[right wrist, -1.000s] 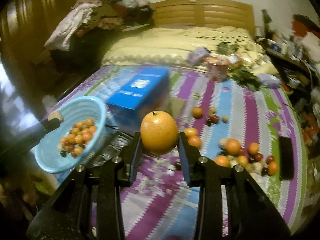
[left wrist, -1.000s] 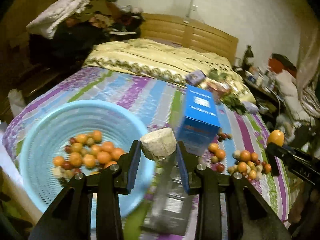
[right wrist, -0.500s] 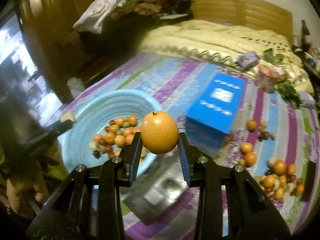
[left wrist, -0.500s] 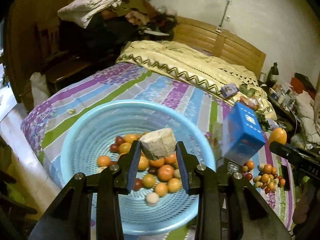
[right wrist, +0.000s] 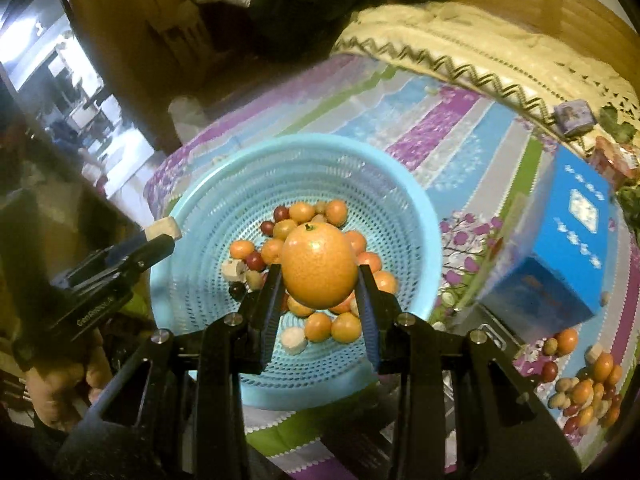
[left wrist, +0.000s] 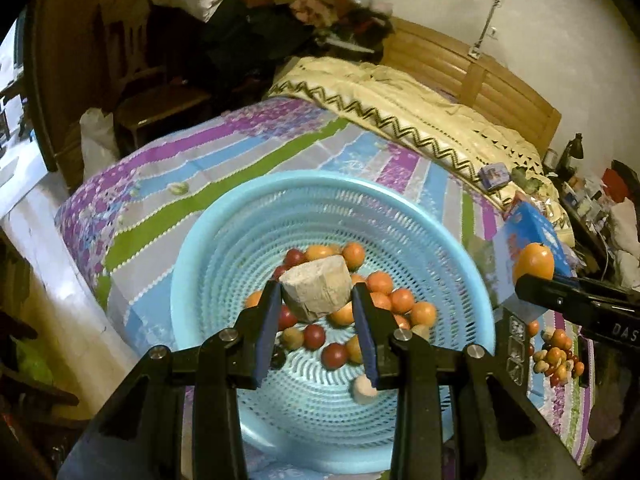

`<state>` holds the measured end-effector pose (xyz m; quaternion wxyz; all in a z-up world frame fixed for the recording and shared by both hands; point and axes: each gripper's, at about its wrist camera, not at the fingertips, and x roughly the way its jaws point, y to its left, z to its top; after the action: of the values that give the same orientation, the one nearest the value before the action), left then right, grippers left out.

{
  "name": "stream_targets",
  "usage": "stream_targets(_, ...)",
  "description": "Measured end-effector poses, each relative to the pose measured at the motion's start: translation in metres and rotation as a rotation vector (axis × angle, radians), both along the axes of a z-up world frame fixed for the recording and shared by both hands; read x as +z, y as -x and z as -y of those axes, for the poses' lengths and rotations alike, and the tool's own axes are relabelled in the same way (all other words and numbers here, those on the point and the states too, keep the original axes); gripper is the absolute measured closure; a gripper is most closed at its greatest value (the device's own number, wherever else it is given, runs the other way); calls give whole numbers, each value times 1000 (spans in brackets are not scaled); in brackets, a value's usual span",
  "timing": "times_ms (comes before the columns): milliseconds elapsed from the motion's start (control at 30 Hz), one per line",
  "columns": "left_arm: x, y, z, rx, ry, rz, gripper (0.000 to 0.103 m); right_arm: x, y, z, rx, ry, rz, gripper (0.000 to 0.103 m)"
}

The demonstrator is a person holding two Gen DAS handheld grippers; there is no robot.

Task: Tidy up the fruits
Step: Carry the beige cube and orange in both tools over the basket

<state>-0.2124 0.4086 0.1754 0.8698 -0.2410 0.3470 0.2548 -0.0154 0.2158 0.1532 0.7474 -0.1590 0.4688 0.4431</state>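
The tan chunk (left wrist: pixel 316 294) is gripped by the left gripper (left wrist: pixel 316 320), the orange (right wrist: pixel 319 265) by the right gripper (right wrist: pixel 319 304); both should be lowered near the blue basket (left wrist: pixel 208 248) floor at frame centre before release.

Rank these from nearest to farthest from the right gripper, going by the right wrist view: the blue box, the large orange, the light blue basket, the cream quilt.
1. Large orange, clamped in the right gripper.
2. Light blue basket, directly beneath and ahead.
3. Blue box, off to the right on the striped bedspread.
4. Cream quilt, across the far end of the bed.
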Motion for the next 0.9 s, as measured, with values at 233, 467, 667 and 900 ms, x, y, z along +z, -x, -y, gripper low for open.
stream_targets(233, -11, 1, -11, -4, 35, -14, 66, -10, 5, -10, 18, 47, -30, 67)
stream_targets(467, -18, -4, -10, -30, 58, -21, 66, -15, 4, -15, 20, 66, -42, 67)
stream_targets(667, -27, -8, -9, -37, 73, -35, 66, -18, 2, -15, 19, 71, -52, 67)
stream_targets(900, -30, -15, -6, -43, 73, -50, 66, -24, -3, -14, 17, 77, -69, 67)
